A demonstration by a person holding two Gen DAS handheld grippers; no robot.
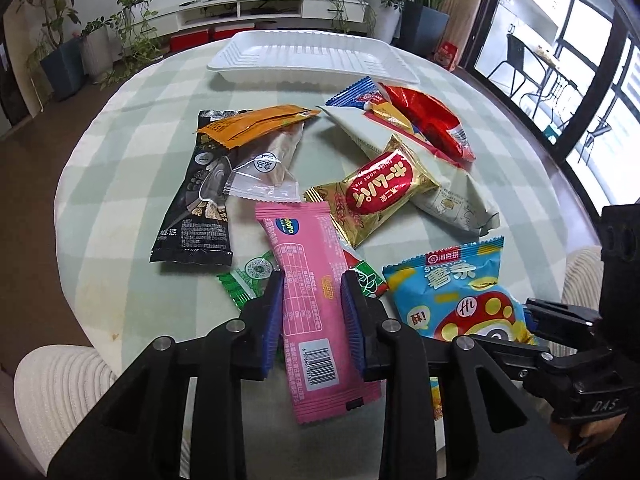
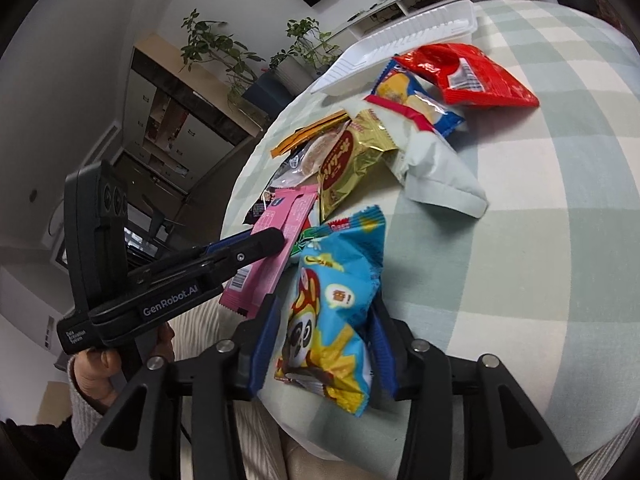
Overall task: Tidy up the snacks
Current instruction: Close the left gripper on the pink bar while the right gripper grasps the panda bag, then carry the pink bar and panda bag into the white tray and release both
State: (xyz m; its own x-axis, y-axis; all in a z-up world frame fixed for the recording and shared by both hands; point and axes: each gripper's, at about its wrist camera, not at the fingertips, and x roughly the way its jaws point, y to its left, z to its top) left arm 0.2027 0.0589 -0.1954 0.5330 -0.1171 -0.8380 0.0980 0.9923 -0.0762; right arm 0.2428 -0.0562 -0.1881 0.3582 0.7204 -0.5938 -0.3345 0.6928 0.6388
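Observation:
A pile of snack packets lies on a round table with a pale green checked cloth (image 1: 120,184). My left gripper (image 1: 312,284) is shut on a long pink packet (image 1: 308,304), its blue pads touching both long edges; it also shows from the side in the right wrist view (image 2: 276,240). My right gripper (image 2: 320,312) is shut on a light blue chips bag (image 2: 332,312), which also shows in the left wrist view (image 1: 460,296). A white ribbed tray (image 1: 312,58) stands at the far edge, with nothing in it.
Other packets: black (image 1: 196,200), orange (image 1: 256,124), clear (image 1: 268,164), gold-and-red (image 1: 380,188), pale white bag (image 1: 400,140), red (image 1: 432,120), green (image 1: 252,276). Cream chair cushions (image 1: 60,392) sit at the near edge. Potted plants and a TV cabinet stand behind.

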